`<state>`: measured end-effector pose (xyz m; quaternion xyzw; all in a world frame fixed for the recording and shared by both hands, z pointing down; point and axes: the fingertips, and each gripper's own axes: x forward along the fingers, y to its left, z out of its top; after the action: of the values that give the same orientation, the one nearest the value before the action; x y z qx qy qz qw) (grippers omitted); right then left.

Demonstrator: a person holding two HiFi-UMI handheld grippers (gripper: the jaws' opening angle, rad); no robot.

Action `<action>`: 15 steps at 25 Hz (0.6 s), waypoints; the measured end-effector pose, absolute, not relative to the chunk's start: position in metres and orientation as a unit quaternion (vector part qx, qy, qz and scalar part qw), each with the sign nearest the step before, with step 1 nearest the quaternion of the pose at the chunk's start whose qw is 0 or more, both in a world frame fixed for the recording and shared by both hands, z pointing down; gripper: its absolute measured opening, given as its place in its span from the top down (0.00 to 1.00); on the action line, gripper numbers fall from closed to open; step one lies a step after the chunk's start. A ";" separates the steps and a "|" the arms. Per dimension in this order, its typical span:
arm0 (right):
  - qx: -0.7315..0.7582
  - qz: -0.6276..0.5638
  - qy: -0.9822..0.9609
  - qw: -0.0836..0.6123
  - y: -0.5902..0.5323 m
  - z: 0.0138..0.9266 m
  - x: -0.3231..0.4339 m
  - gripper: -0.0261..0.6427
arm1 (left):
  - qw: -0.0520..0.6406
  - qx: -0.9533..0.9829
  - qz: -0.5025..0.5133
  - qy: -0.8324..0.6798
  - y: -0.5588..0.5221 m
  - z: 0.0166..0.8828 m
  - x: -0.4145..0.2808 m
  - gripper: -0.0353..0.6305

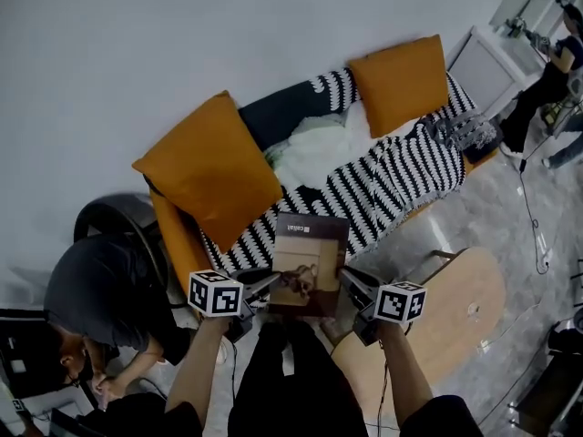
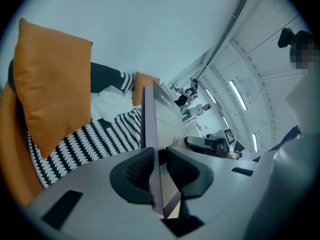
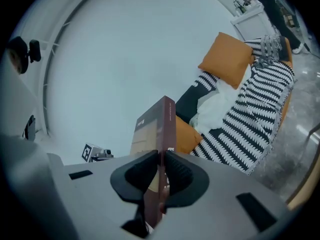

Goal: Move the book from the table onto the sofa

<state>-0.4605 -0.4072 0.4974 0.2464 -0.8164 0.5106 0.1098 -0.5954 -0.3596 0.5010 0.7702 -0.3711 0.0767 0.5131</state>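
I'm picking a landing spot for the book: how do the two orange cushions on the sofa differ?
The left cushion leans at the left end of the sofa, close to the book; the right cushion sits farther off against the back. The left cushion looks larger than the right cushion, perhaps only because it is nearer. Both are plain orange.

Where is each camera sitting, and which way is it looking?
Head view: on the person's head, looking steeply down at the book and sofa; shows both forearms, the left hand-held gripper and the right hand-held gripper.
Left gripper view: on the left hand-held gripper, looking along its jaws, shut on the book's edge, toward the sofa.
Right gripper view: on the right hand-held gripper, its jaws shut on the opposite edge.
Shared: all three show the book and sofa.
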 end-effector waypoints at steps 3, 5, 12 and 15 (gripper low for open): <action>0.249 0.513 -0.814 0.109 -0.413 0.500 -0.464 0.86 | 0.516 0.769 0.077 -0.369 -0.366 0.503 -0.599 0.82; 0.251 0.516 -0.812 0.107 -0.419 0.504 -0.469 0.86 | 0.516 0.769 0.077 -0.370 -0.373 0.506 -0.604 0.82; 0.259 0.523 -0.805 0.107 -0.445 0.540 -0.479 0.86 | 0.521 0.764 0.073 -0.373 -0.400 0.542 -0.615 0.82; 0.262 0.523 -0.804 0.108 -0.460 0.561 -0.480 0.86 | 0.527 0.759 0.069 -0.375 -0.413 0.563 -0.615 0.82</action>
<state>-0.4802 -0.4603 0.5606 0.2617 -0.8039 0.5230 0.1085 -0.6154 -0.4129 0.5635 0.7594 -0.3747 0.0693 0.5274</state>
